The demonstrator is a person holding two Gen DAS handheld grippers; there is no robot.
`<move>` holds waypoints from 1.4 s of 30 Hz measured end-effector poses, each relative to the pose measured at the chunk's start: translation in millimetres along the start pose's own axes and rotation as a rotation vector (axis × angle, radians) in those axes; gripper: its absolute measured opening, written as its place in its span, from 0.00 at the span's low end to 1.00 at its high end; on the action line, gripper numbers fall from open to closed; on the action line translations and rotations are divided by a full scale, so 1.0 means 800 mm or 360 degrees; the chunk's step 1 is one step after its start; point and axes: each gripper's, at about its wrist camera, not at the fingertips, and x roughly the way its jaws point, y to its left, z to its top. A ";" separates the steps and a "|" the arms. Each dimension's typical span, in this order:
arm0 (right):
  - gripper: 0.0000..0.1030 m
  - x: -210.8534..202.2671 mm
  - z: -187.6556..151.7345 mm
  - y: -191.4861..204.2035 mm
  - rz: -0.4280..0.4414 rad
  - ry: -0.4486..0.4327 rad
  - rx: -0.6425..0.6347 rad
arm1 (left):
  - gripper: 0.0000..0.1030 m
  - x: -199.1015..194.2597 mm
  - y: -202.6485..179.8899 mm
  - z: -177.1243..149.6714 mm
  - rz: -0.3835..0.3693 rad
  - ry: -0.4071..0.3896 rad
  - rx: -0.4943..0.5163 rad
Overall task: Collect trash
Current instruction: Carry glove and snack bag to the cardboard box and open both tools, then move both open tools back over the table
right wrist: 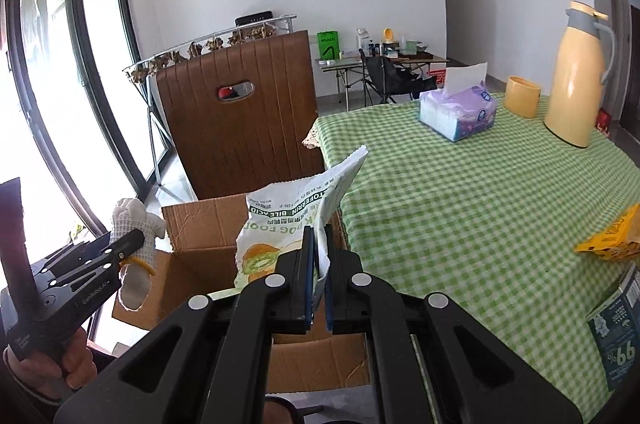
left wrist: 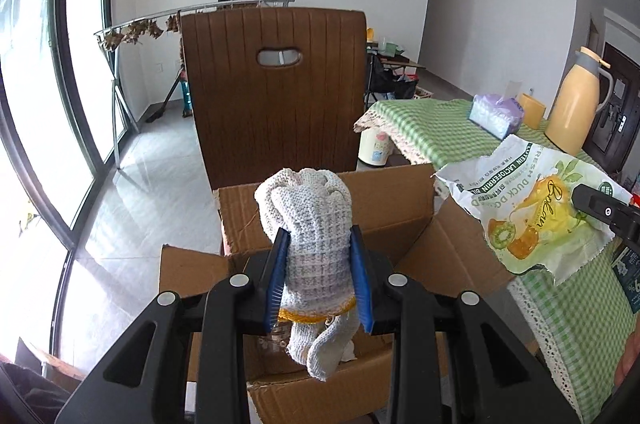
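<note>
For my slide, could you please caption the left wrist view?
Left tool holding a white knitted work glove above an open brown cardboard box beside the green-checked table.

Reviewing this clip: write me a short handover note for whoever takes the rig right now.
Left tongs: shut on a white knitted glove, held above the open cardboard box.
Right tongs: shut on a torn dog food bag, also over the box.
The box sits in front of the brown chair, beside the table with the green checked tablecloth.
Done: both items picked up and brought to the box.
Left: drop both in, then probably fetch the yellow wrapper and the dark carton at the table's right edge.
</note>
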 end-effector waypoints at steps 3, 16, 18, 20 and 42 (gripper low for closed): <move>0.04 0.026 -0.003 0.015 0.0025 0.0067 -0.0034 | 0.26 0.025 0.014 -0.011 0.0009 0.0083 -0.0024; 0.04 0.144 -0.049 0.072 0.0112 0.0440 -0.0234 | 0.30 0.141 0.054 -0.067 0.0006 0.0519 -0.0131; 0.04 0.161 -0.056 0.080 0.0127 0.0499 -0.0278 | 0.33 0.154 0.060 -0.074 -0.0002 0.0593 -0.0161; 0.05 0.178 -0.063 0.088 0.0126 0.0549 -0.0313 | 0.41 0.165 0.064 -0.082 -0.0033 0.0665 -0.0183; 0.60 0.156 -0.057 0.091 0.0116 0.0502 -0.0362 | 0.81 0.098 0.066 -0.054 -0.0086 0.0428 -0.0104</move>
